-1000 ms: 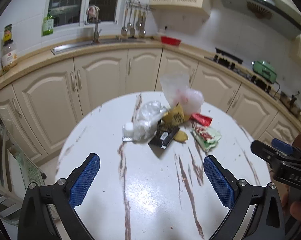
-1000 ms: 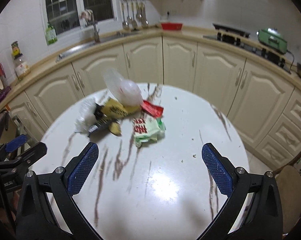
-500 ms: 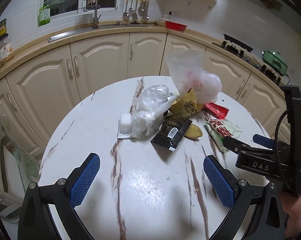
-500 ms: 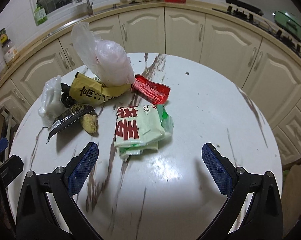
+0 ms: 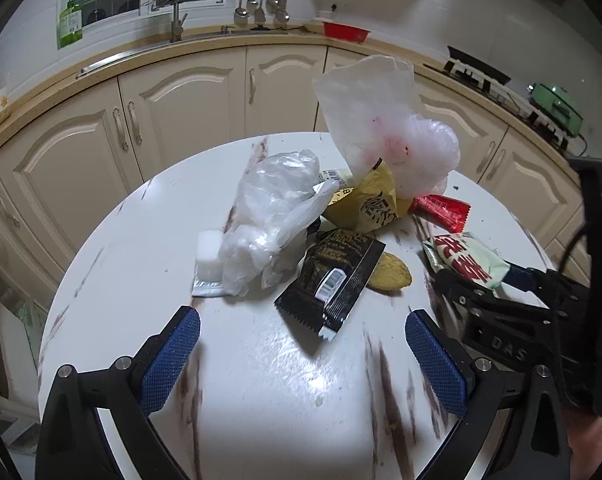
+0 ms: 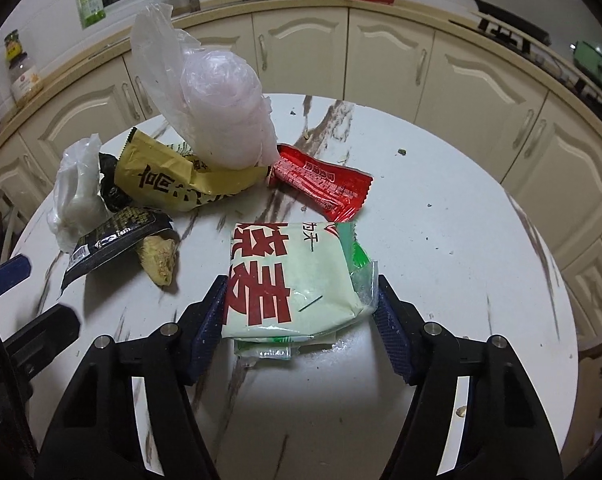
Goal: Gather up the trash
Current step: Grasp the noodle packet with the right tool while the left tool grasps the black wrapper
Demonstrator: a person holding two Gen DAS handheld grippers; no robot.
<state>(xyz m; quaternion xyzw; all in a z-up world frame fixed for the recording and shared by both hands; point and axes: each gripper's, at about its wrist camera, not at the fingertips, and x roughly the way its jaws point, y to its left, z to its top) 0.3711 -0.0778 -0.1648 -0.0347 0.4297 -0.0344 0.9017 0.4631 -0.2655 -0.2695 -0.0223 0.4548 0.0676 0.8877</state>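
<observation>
Green packet (image 6: 297, 280) lies on white table (image 6: 441, 240) between right gripper (image 6: 299, 308) jaws, which are closing; pads flank it, contact unclear. Left gripper (image 5: 301, 356) wide open, empty, black wrapper (image 5: 333, 276) just ahead.
</observation>
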